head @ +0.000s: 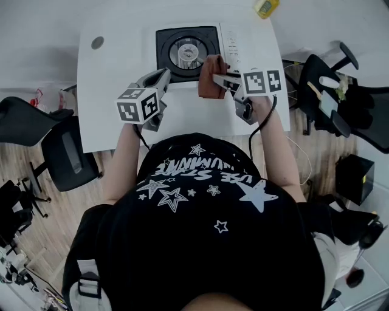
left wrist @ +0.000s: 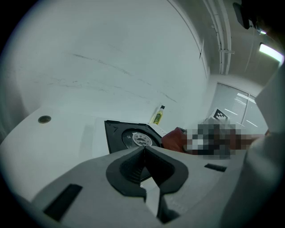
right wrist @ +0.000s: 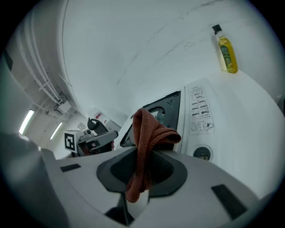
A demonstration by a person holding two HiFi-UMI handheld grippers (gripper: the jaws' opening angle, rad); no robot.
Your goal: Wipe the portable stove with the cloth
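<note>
The portable stove [head: 228,45] is white with a black square top and a round burner [head: 186,52]; it sits at the far middle of the white table [head: 115,103]. My right gripper [head: 220,79] is shut on a rust-brown cloth [head: 211,78], held just above the stove's near right edge. In the right gripper view the cloth [right wrist: 147,142] hangs folded between the jaws, with the stove [right wrist: 196,116] behind. My left gripper [head: 163,78] is shut and empty, beside the stove's near left corner. The left gripper view shows the burner [left wrist: 136,139] and cloth [left wrist: 174,139] ahead.
A small yellow bottle [head: 265,7] stands on the table's far right; in the right gripper view this bottle [right wrist: 226,51] is beyond the stove. A grey round cap [head: 97,42] sits in the table's left. Black chairs [head: 67,155] flank the table on both sides.
</note>
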